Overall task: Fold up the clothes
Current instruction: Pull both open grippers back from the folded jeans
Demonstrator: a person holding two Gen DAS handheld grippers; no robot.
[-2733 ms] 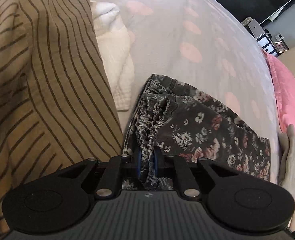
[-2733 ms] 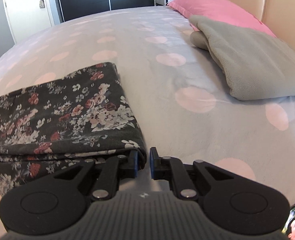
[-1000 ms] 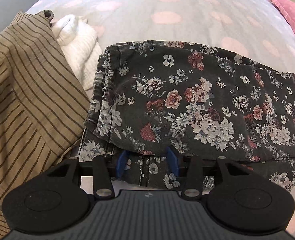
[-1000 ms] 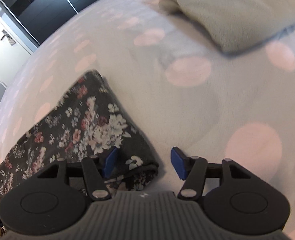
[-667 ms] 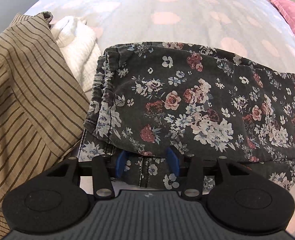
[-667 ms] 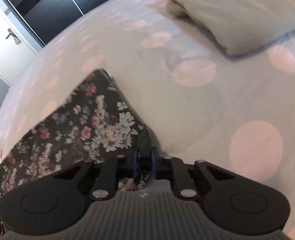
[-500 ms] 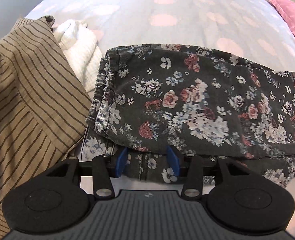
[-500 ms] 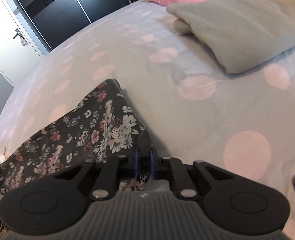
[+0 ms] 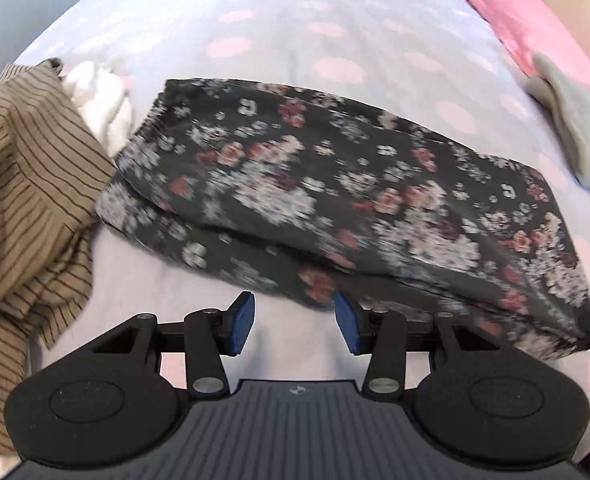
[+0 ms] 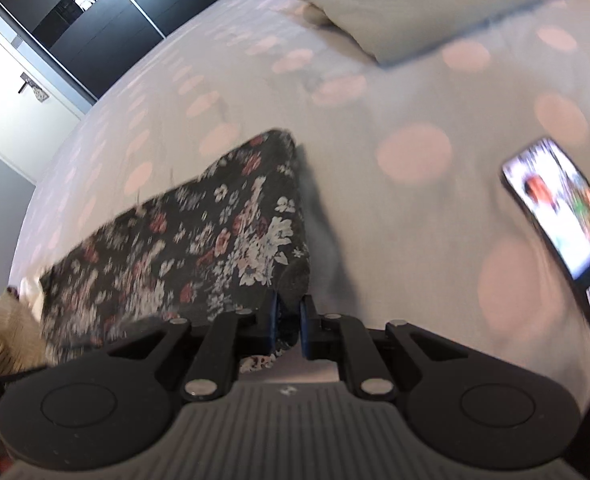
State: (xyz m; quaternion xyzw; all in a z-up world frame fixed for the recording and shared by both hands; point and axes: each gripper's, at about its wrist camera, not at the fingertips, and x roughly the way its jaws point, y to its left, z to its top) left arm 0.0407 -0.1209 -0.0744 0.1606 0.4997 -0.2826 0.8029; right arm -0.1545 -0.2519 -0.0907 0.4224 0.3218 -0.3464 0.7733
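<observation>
Left wrist view, garment: dark floral garment [image 9: 335, 192], folded into a long band, lies across the dotted bedspread [image 9: 295, 20]; its left end sits just beside the striped tan cloth [image 9: 27, 184] and a white cloth [image 9: 103, 96].
Left wrist view, left gripper [image 9: 293, 323]: jaws spread, nothing between them; the near hem of the garment lies just past the blue pads [image 9: 242, 322].
Left wrist view, far right: the garment's corner runs to the frame edge, where something dark holds it; blurred.
Right wrist view, right gripper [image 10: 287, 325]: jaws pressed together, pinching the garment's [image 10: 199, 256] near right corner.
Right wrist view, surroundings: phone [image 10: 563, 224] with lit screen on the bedspread [image 10: 375, 120], well apart; grey pillow [image 10: 423, 4] beyond.
Judgement, step: probably carrying the right end over toward the left end.
Judgement, doing it well: keep the pinch deep enough to catch all layers; let the left gripper close on the near hem as an anchor; lay the edges flush, clear of the striped cloth.
</observation>
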